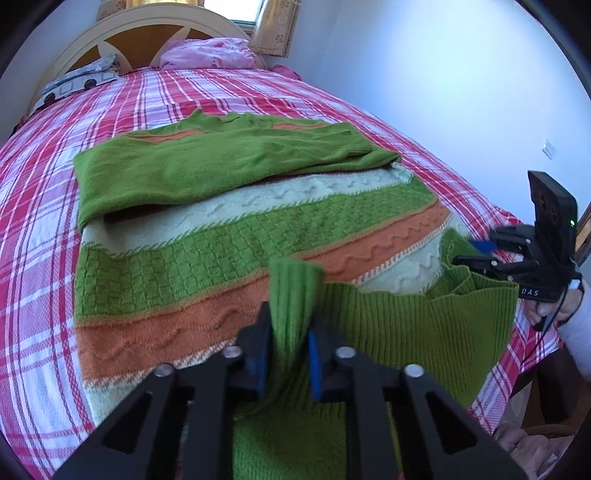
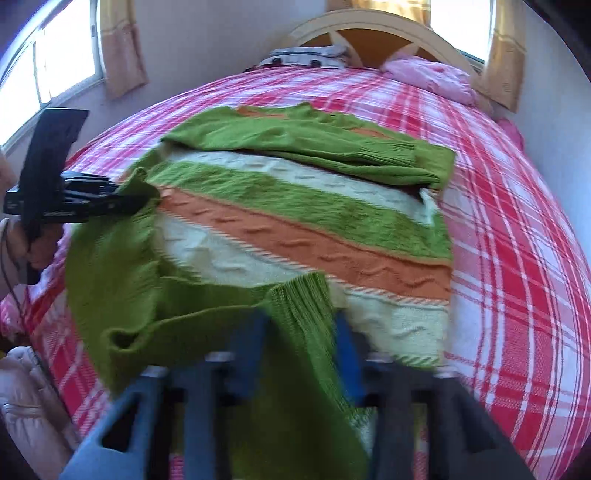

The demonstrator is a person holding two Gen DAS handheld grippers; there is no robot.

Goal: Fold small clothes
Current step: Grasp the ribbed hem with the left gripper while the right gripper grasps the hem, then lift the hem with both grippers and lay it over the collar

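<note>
A green, orange and cream striped knit sweater (image 1: 236, 236) lies spread on the bed, its green sleeves folded across the far part (image 1: 221, 166). My left gripper (image 1: 290, 332) is shut on the green ribbed hem (image 1: 424, 325), lifted off the bed. My right gripper (image 1: 476, 254) shows at the right edge, shut on the other end of that hem. In the right wrist view the sweater (image 2: 314, 221) lies ahead, my right gripper (image 2: 301, 339) pinches the ribbed hem (image 2: 299, 302), and my left gripper (image 2: 129, 195) holds the hem at the left.
The bed has a red, pink and white plaid cover (image 1: 184, 92). A pink blanket (image 1: 210, 53) and patterned pillow (image 1: 77, 83) lie by the cream headboard (image 2: 373, 22). A white wall (image 1: 443, 74) runs along the bed's right side. Windows with curtains (image 2: 122, 48) stand left.
</note>
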